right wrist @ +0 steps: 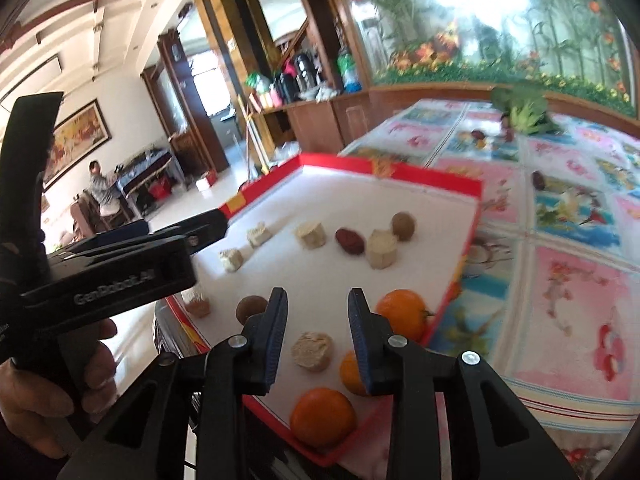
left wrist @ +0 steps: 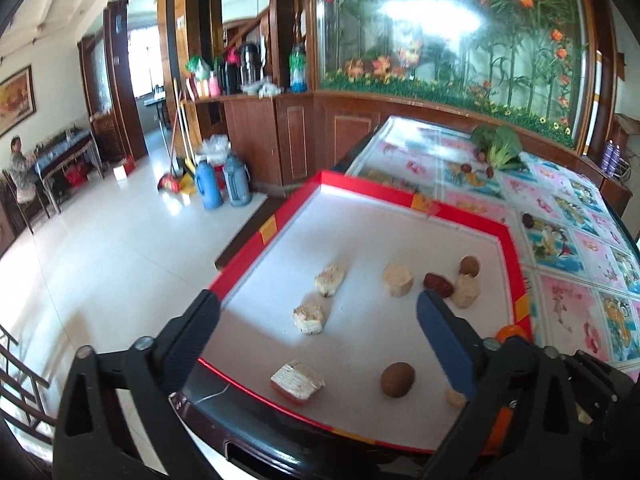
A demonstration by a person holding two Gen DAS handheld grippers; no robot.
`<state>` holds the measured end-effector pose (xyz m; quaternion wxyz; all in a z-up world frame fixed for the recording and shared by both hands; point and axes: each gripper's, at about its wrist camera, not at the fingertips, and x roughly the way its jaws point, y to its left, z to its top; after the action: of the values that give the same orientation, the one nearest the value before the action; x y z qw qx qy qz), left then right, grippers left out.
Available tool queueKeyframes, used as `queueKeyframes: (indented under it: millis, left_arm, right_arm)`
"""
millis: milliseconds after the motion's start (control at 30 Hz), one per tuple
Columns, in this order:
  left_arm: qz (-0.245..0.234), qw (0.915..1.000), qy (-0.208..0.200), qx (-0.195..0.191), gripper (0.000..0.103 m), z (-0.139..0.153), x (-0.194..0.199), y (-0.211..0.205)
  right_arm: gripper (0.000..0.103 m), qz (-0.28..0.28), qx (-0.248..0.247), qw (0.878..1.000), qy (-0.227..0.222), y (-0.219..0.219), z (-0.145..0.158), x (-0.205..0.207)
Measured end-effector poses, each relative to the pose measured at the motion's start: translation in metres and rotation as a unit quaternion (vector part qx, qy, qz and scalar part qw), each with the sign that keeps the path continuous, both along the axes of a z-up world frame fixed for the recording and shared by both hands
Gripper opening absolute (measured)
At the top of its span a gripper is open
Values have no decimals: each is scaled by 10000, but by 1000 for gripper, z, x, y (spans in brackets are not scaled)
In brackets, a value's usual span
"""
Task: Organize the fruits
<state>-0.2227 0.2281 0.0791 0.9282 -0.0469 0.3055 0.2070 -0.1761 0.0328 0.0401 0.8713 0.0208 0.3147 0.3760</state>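
A red-rimmed tray [left wrist: 508, 240] with a white floor holds several beige snack blocks [left wrist: 397, 279], a red date [left wrist: 439, 283] and two brown round fruits [left wrist: 397, 379]. My left gripper [left wrist: 316, 300] is open and empty above the tray's near left part. In the right wrist view the tray [right wrist: 476, 200] also holds three oranges [right wrist: 402, 312] at its near right corner. My right gripper [right wrist: 317, 298] is open and empty, its fingers either side of a beige block [right wrist: 313, 351]. The left gripper's body [right wrist: 120, 268] shows at the left.
The tray lies on a table with a flowered cloth [left wrist: 568, 248]. Green vegetables [left wrist: 498, 145] and loose dark dates [left wrist: 528, 220] lie farther back on the cloth. The table edge and a tiled floor [left wrist: 120, 248] are to the left. A wooden cabinet stands behind.
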Motion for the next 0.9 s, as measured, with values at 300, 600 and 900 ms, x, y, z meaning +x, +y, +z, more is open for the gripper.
queueKeyframes:
  millis: [300, 600, 900]
  left_arm:
    - [230, 9993, -153, 260, 103, 26, -22, -17]
    - [173, 9973, -442, 565, 103, 51, -59, -45]
    - [258, 9955, -676, 615, 103, 72, -90, -55]
  right_arm:
    - [60, -575, 260, 9960, -629, -49, 49, -34]
    - [79, -893, 694, 9869, -1151, -87, 91, -79]
    - [82, -844, 759, 9838, -1384, -101, 103, -111]
